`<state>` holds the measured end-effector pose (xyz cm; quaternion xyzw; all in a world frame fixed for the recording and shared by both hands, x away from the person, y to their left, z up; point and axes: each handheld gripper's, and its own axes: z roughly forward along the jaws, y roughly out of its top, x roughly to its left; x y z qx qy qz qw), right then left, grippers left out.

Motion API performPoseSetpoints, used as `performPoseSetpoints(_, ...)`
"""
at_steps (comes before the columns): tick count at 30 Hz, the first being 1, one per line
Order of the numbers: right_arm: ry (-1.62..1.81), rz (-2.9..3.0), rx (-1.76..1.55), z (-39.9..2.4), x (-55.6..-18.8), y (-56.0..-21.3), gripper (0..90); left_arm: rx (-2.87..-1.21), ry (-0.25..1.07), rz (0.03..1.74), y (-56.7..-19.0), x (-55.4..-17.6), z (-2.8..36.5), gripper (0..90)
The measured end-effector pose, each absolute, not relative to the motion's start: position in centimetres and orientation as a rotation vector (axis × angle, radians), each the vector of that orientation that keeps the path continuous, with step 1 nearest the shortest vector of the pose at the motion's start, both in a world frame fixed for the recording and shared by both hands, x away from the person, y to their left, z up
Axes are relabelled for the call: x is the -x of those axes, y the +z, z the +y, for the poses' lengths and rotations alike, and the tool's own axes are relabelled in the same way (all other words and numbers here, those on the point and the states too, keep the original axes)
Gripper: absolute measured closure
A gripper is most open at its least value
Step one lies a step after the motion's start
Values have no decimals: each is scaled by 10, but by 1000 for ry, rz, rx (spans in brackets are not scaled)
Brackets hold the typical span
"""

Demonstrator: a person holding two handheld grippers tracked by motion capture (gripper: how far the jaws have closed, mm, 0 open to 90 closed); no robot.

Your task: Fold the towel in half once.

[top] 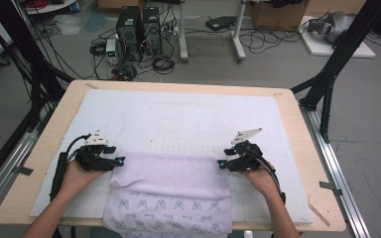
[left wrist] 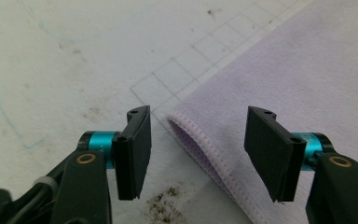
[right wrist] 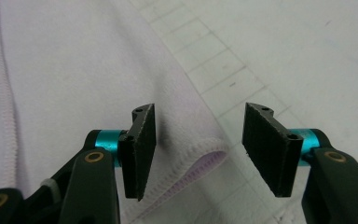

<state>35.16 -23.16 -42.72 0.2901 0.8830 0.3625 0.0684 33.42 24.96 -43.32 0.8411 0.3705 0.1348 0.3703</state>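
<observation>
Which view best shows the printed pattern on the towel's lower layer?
The high view: the lavender towel lies folded, with rows of small dark motifs on the layer nearest the table's edge. The left gripper view and the right gripper view each show a plain stitched corner between open jaws.

- Left forearm entering from the bottom edge, angled up and inward, hand wrapped around the left gripper (top: pixel 120 161).
- Right forearm mirrored on the other side, hand holding the right gripper (top: pixel 220 163).
- Both grippers held low and roughly level, tips pointing toward each other.
- 2 black jaws of each standing apart, pads (left wrist: pixel 137 154) pressing on nothing.
</observation>
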Motion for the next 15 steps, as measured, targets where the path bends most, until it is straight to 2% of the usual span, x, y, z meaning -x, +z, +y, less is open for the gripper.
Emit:
performPoseSetpoints(3, 1063, 2705, -893, -230, -359, -437, 461, -2173, 327, 967, -439, -339, 248, 426)
performPoseSetpoints(4, 1066, 2699, -890, -230, -359, -437, 510, -2160, 302, 952, -439, -339, 249, 515)
performPoseSetpoints(5, 1079, 2701, -876, -230, -359, -437, 707, -2161, 273, 932, -439, -339, 248, 693)
performPoseSetpoints(6, 1157, 2761, -843, -231, -361, -438, 811, -2173, 287, 920, -438, -338, 246, 740)
performPoseSetpoints(7, 1148, 2770, -838, -229, -360, -438, 836, -2186, 307, 908, -436, -338, 243, 813)
performPoseSetpoints(8, 1137, 2776, -826, -227, -361, -437, 847, -2187, 322, 908, -436, -338, 242, 843)
performPoseSetpoints(15, 1099, 2679, -814, -223, -382, -417, 858, -2079, 409, 976, -414, -365, 247, 866)
